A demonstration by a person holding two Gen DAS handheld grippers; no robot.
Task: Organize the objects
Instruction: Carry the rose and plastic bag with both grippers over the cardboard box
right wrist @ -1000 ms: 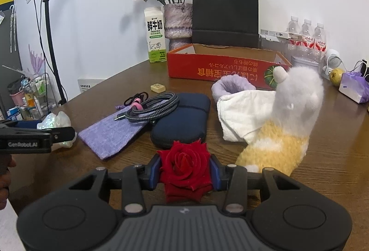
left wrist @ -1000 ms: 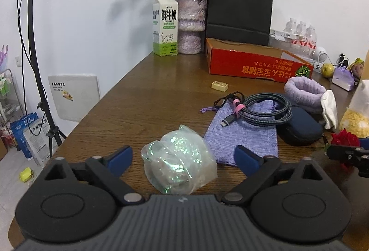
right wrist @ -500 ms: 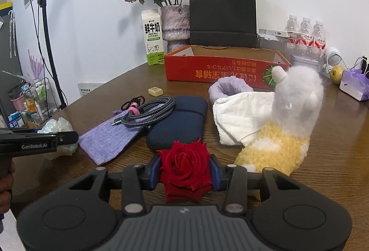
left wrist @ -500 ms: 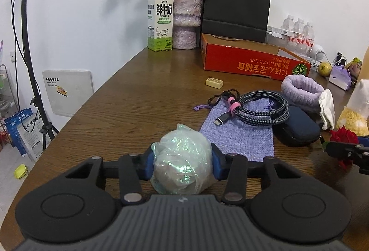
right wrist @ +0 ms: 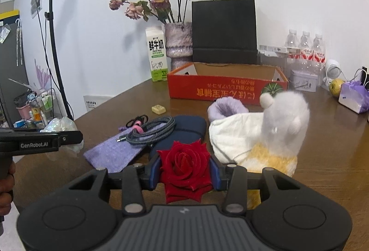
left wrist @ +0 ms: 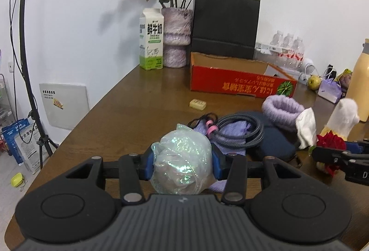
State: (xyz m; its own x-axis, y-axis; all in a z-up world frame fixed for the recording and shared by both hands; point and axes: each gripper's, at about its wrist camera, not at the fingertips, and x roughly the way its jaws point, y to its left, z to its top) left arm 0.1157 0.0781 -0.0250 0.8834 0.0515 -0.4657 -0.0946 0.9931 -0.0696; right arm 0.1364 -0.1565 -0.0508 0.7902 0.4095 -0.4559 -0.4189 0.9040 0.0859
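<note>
The left hand-held gripper [left wrist: 182, 164] was clamped on the iridescent plastic-wrapped bundle [left wrist: 182, 161], which sat between its blue pads just above the near edge of the tabletop [left wrist: 138, 112]. The right hand-held gripper [right wrist: 184, 169] was clenched on the red rose [right wrist: 184, 165], held over the tabletop's near side. Judged from the task, both items probably belonged in the red cardboard box [right wrist: 227, 89] at twelve o'clock. A good carry would lift each over the coiled cable [right wrist: 152, 131] and navy case [right wrist: 184, 133], keeping a light squeeze, since both bundle and petals looked crushable.

The left wrist view showed the floor at nine o'clock and the right gripper side-on at three o'clock. Only the right wrist view looked into the box's open top and showed the plush toy [right wrist: 276, 133] whole.
</note>
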